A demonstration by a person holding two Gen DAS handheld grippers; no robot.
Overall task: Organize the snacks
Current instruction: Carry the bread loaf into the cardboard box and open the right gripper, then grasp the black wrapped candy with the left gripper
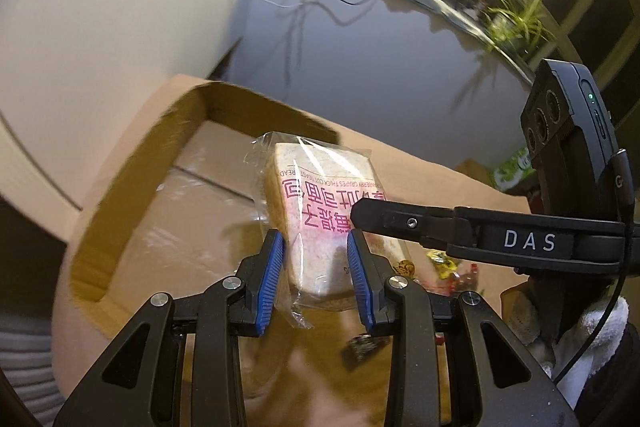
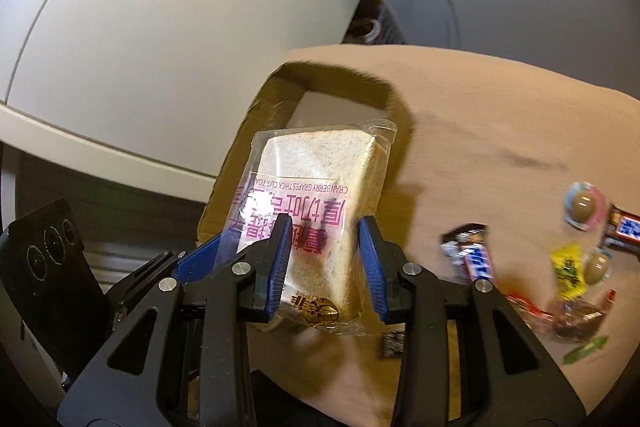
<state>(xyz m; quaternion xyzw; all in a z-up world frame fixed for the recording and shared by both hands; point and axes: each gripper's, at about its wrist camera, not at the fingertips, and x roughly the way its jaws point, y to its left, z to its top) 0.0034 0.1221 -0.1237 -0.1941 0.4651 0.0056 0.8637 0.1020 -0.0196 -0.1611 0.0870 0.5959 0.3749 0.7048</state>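
Fingers [image 1: 276,275] of both grippers pinch one bagged toast [image 1: 316,211], angled down over the box [image 1: 120,187].

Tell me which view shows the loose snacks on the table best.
Right wrist view: the loose snacks lie spread out at right, past the held toast packet. The left wrist view shows only a few wrappers behind the right gripper.

Clear-wrapped toast slice [image 2: 320,211] with pink lettering, held upright above cardboard box [image 2: 256,155].

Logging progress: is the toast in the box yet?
Out. The toast hangs between both grippers' fingers, above the box.
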